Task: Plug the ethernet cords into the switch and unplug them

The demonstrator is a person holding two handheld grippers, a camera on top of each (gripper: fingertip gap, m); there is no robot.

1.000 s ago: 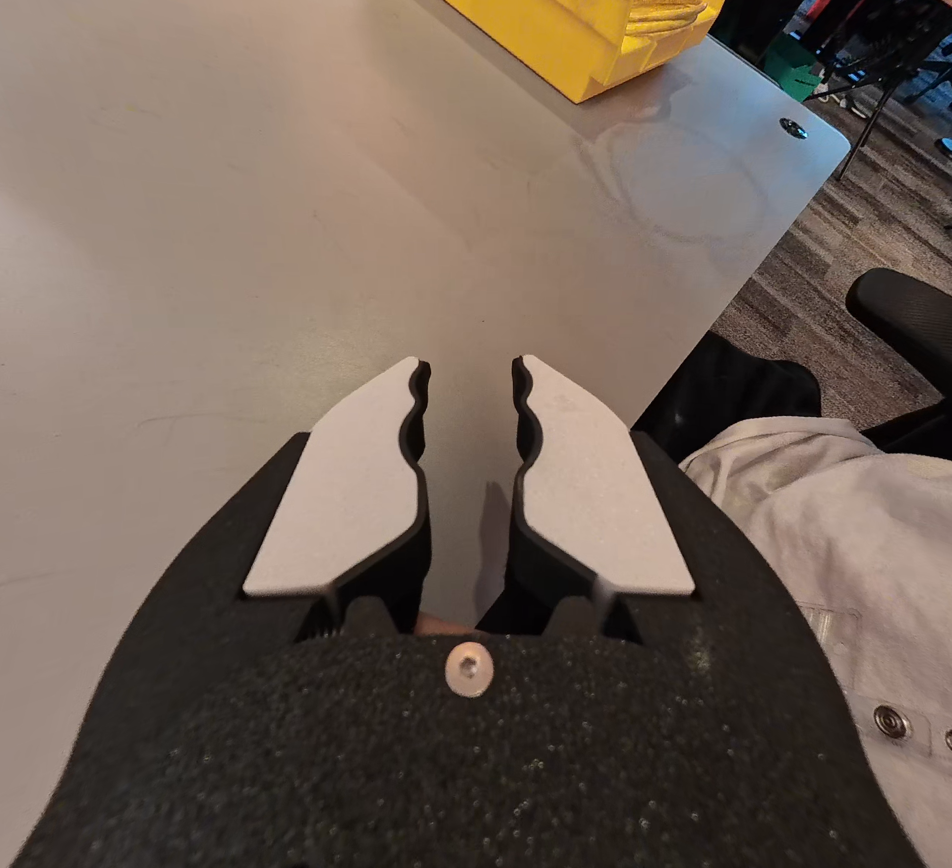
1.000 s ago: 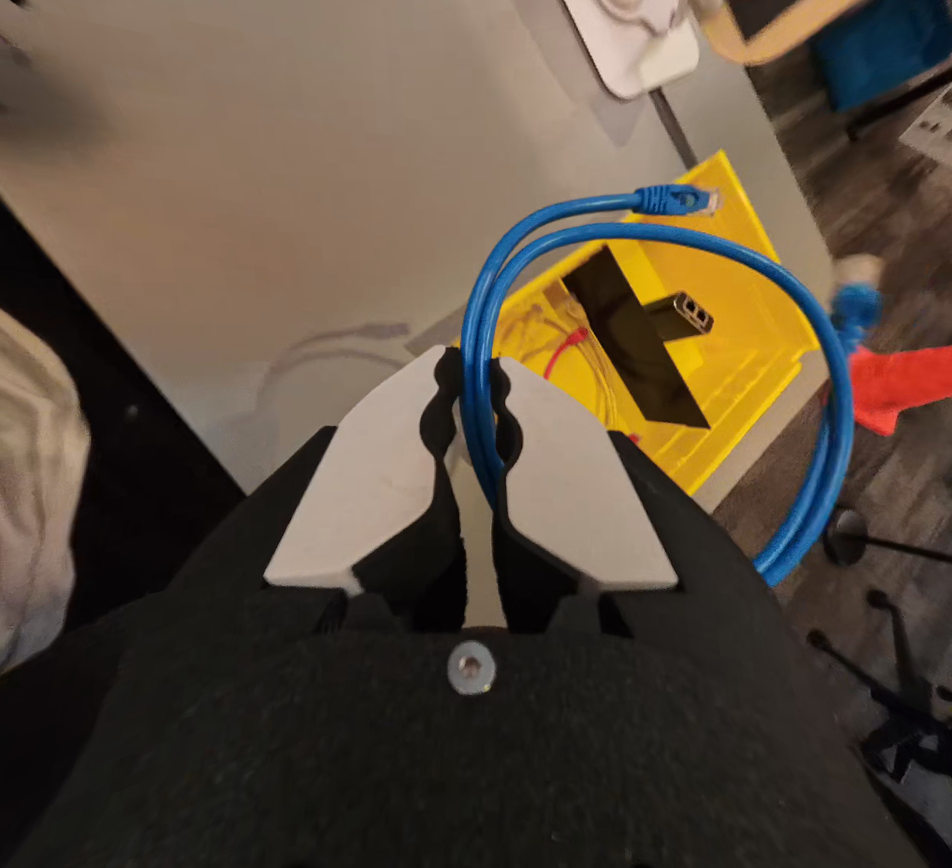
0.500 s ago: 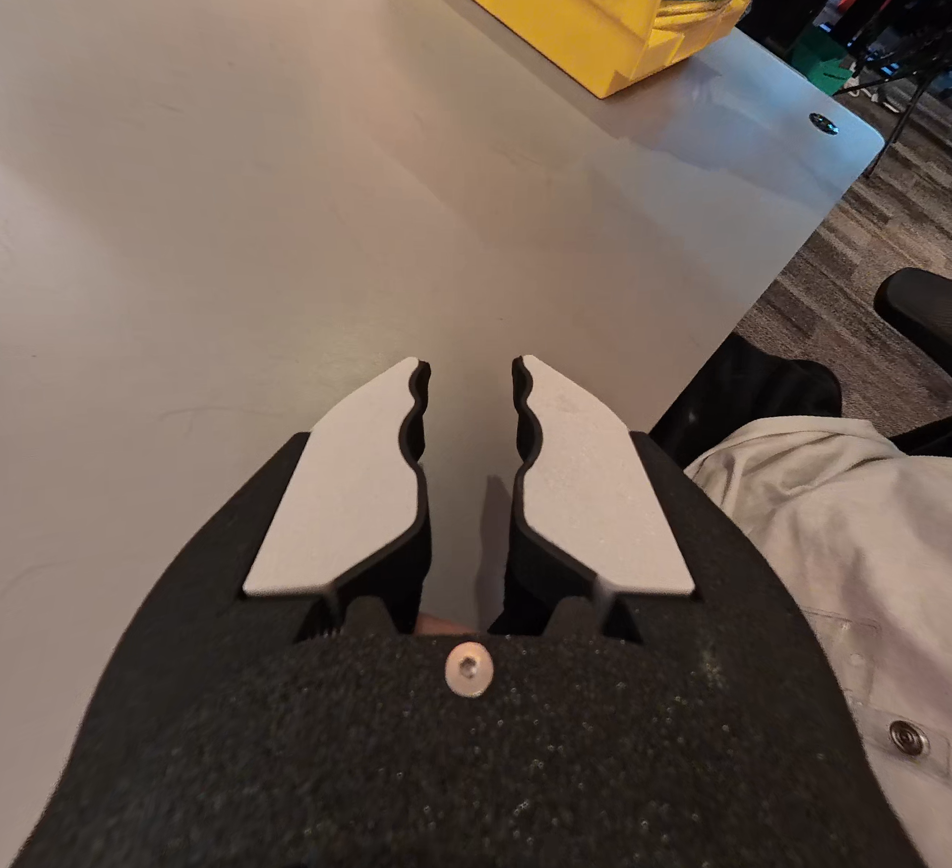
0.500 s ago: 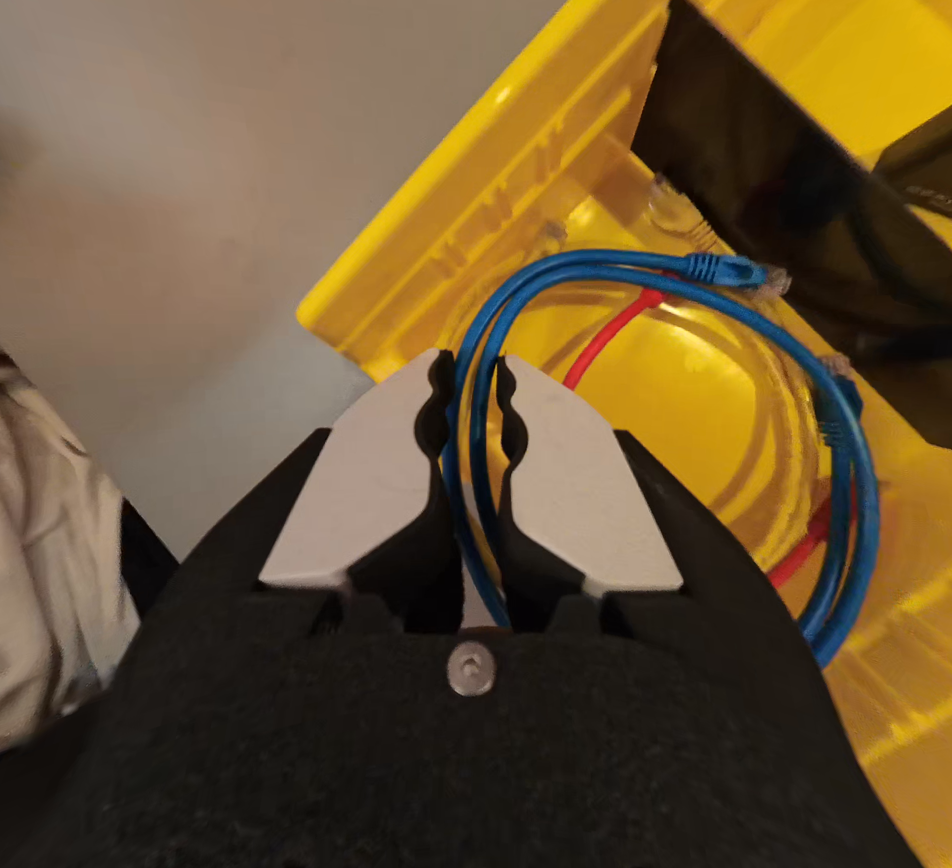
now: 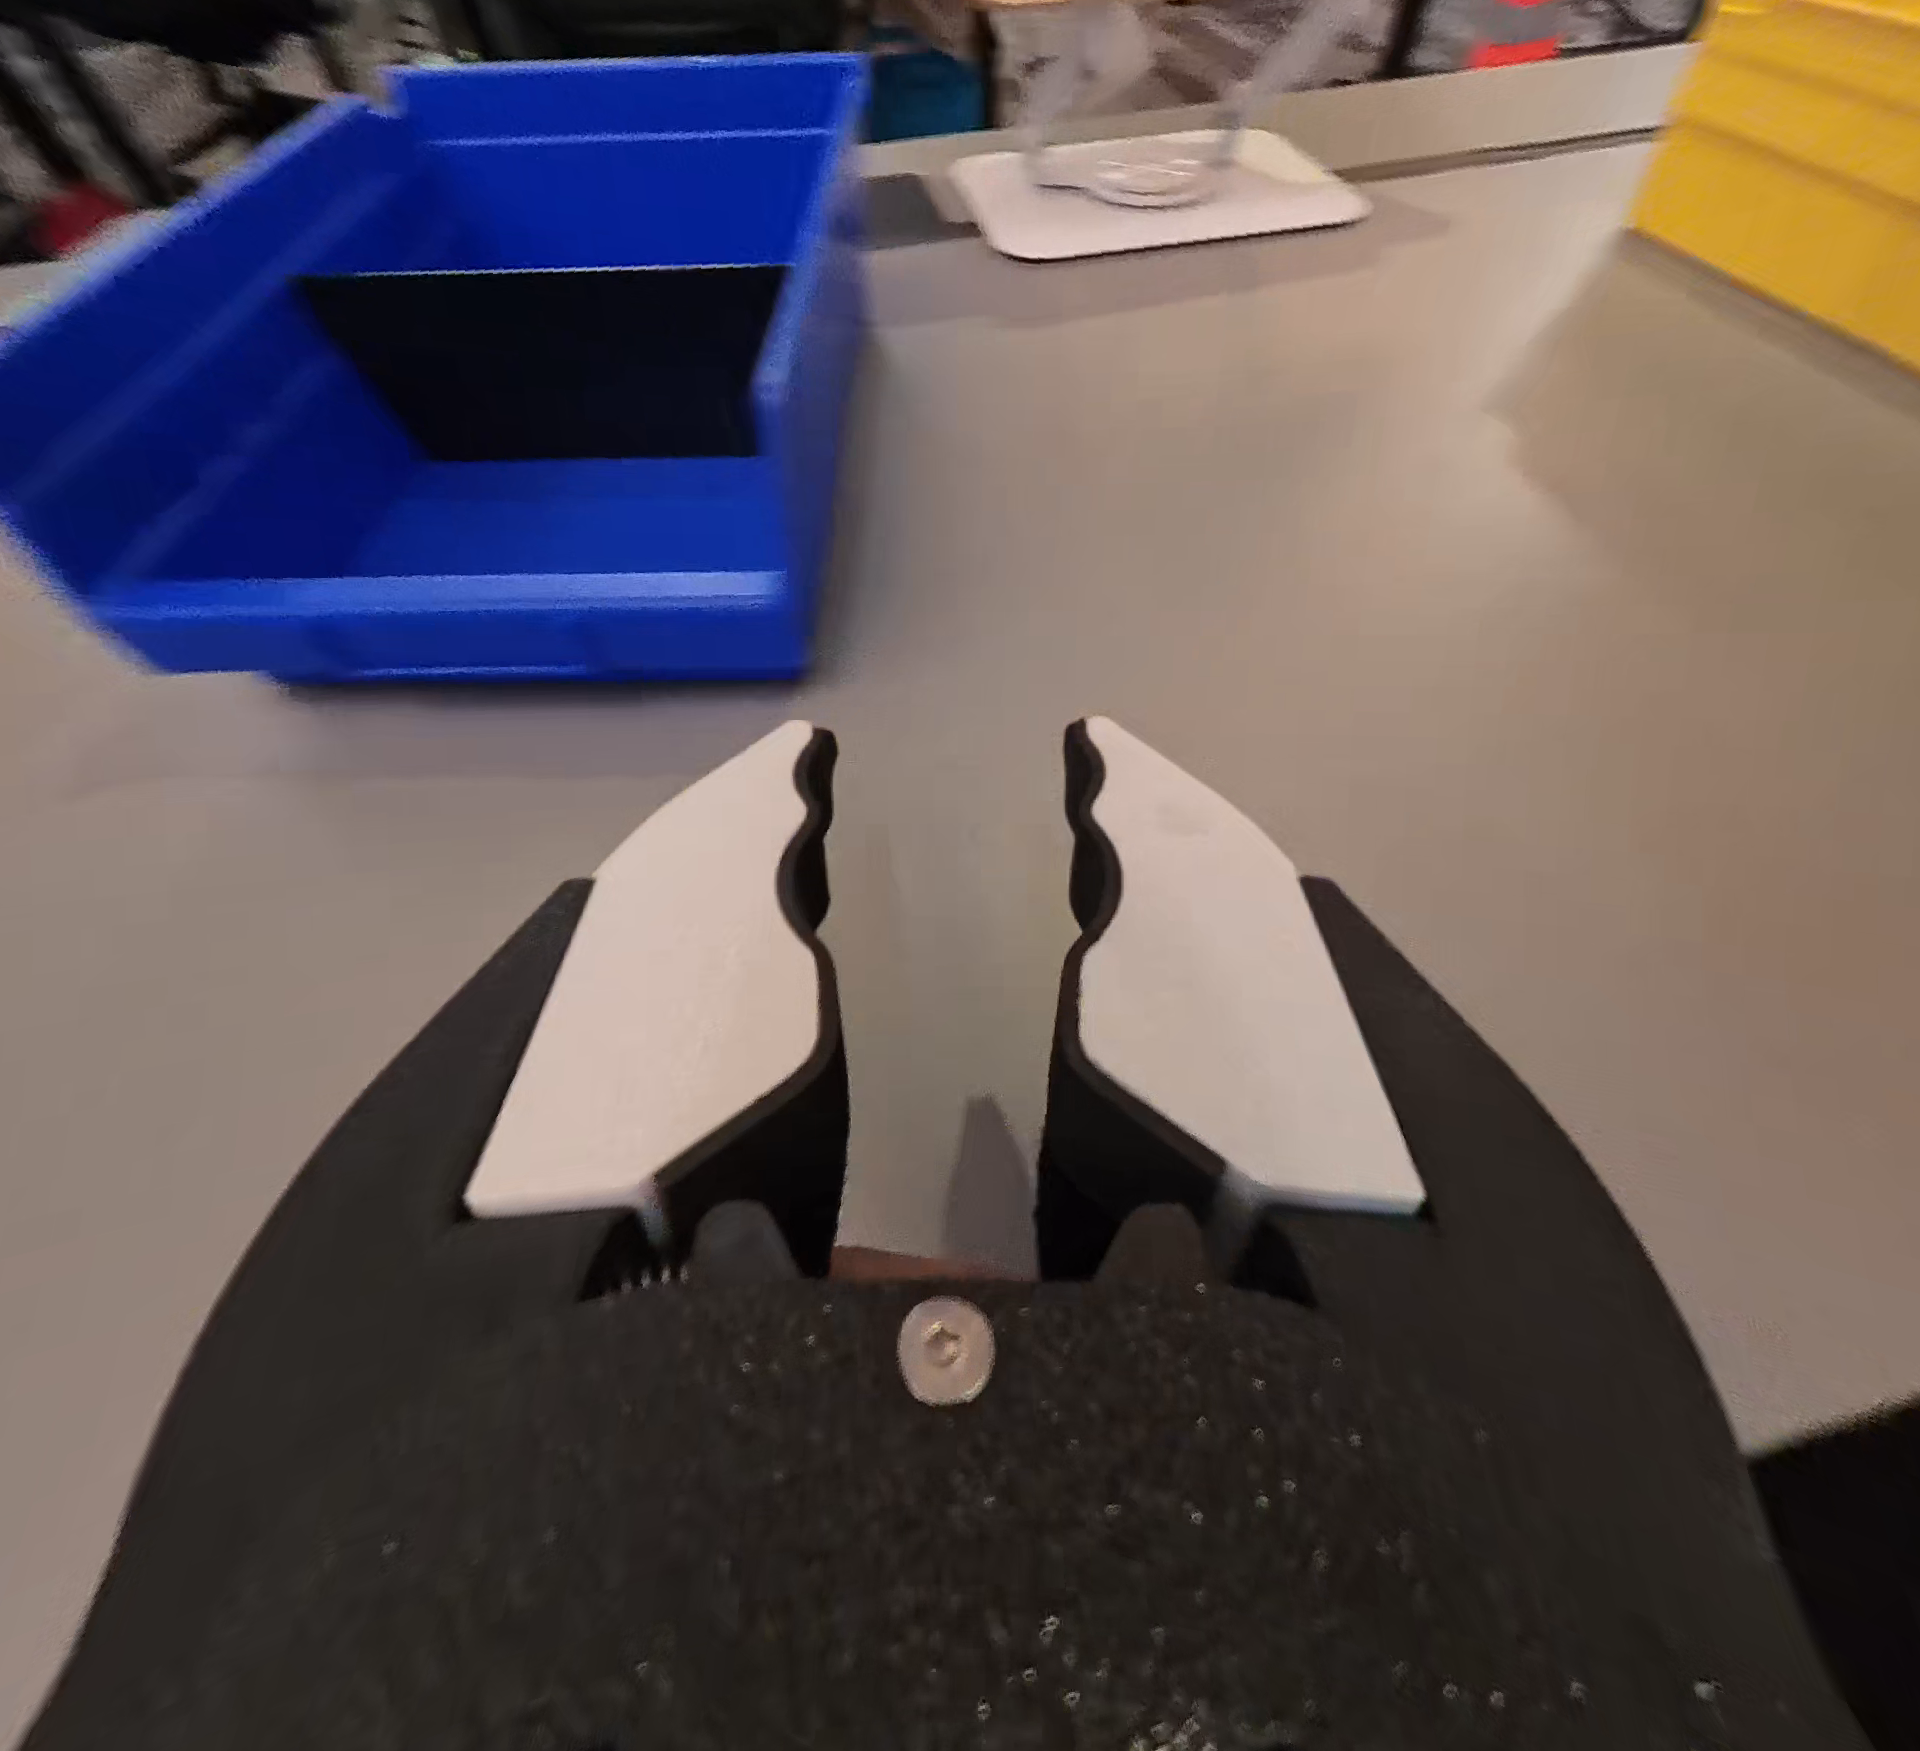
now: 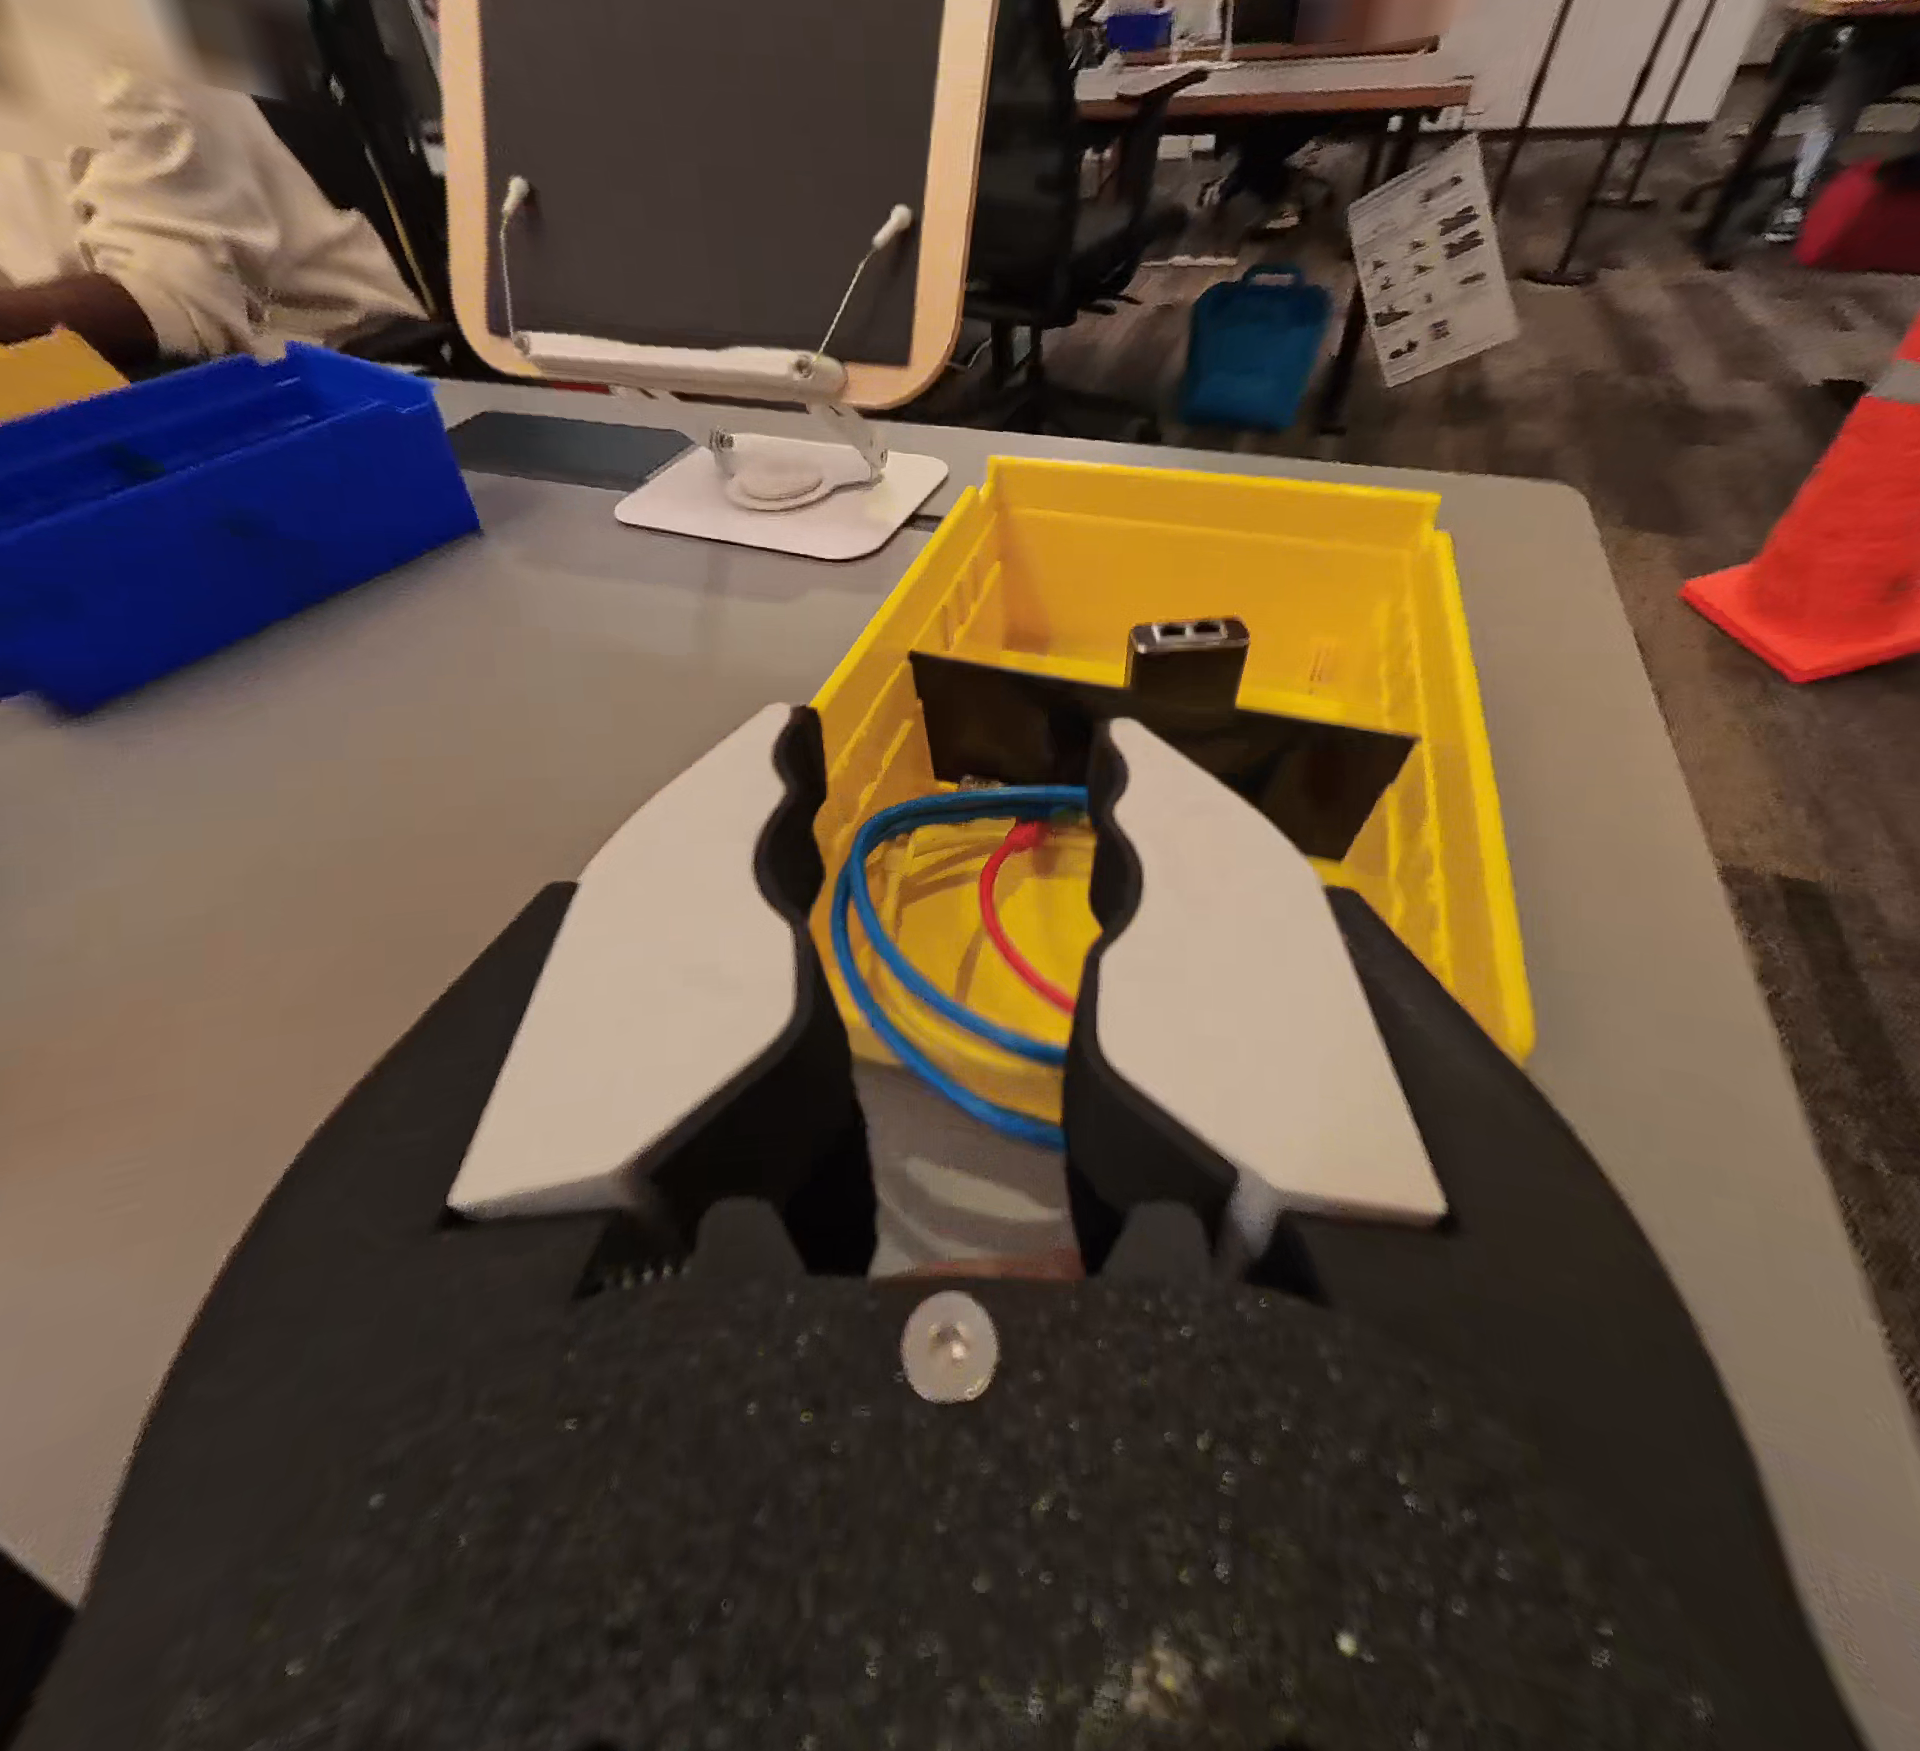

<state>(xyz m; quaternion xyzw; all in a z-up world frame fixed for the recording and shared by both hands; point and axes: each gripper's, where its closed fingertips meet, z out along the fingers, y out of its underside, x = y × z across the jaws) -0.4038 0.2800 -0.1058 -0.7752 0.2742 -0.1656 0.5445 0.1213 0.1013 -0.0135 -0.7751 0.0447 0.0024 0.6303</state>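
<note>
Since the earlier frames the right gripper has let go of the blue cord it was clamping and pulled back from the yellow bin; its jaws now stand wide apart with nothing between them. That cord lies coiled in the near compartment of the bin, beside a red cord, with part of the blue loop hanging over the near edge toward the table. Beyond the black divider, in the far compartment, the small dark switch stands with its ports showing and nothing plugged in. Meanwhile the left gripper has swung away from the yellow bin to face a blue bin at far left, jaws moderately open and empty, hovering over bare table. Judging by cords and switch all lying back in the bin, either the plug-and-unplug round is finished and things are being put away, or it has not begun; the pictures alone cannot settle which, though the released cord suggests wrap-up.
</note>
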